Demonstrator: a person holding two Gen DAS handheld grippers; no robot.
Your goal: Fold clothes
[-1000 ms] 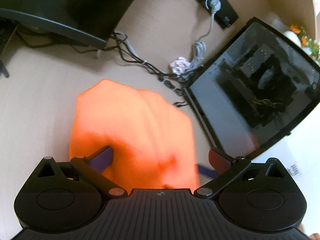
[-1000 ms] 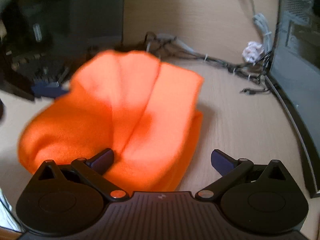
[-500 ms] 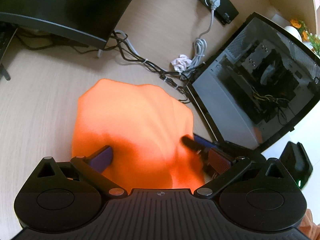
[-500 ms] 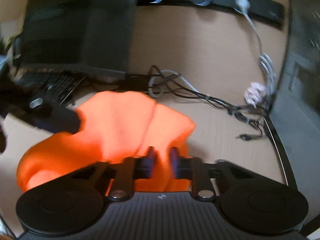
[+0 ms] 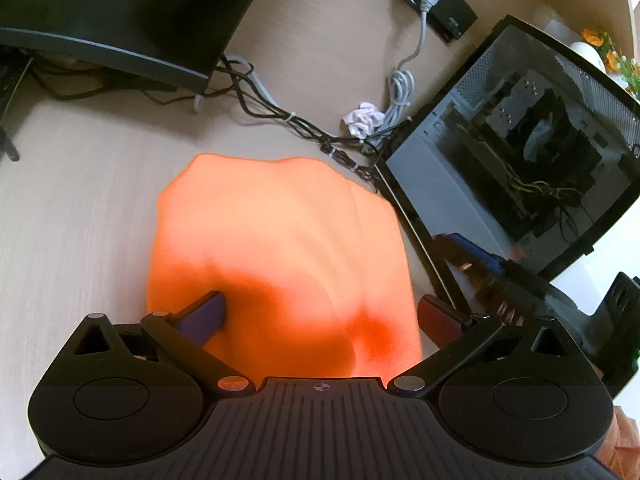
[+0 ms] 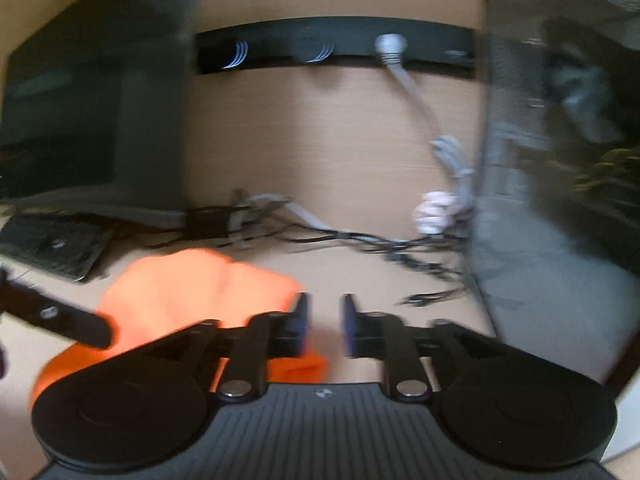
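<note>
The left gripper (image 5: 320, 316) is hovering with its jaws spread wide over the near edge of the orange cloth (image 5: 280, 248), which is lying bunched on the wooden desk (image 5: 72, 220). The right gripper (image 6: 323, 326) is hanging with a narrow gap, gripping nothing, beside the cloth. Beyond, cables (image 5: 280, 114) are trailing toward the computer case (image 5: 520, 148).

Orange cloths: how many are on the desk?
1. The orange cloth lies on the desk between the monitor and PC case; others may be hidden.
</note>
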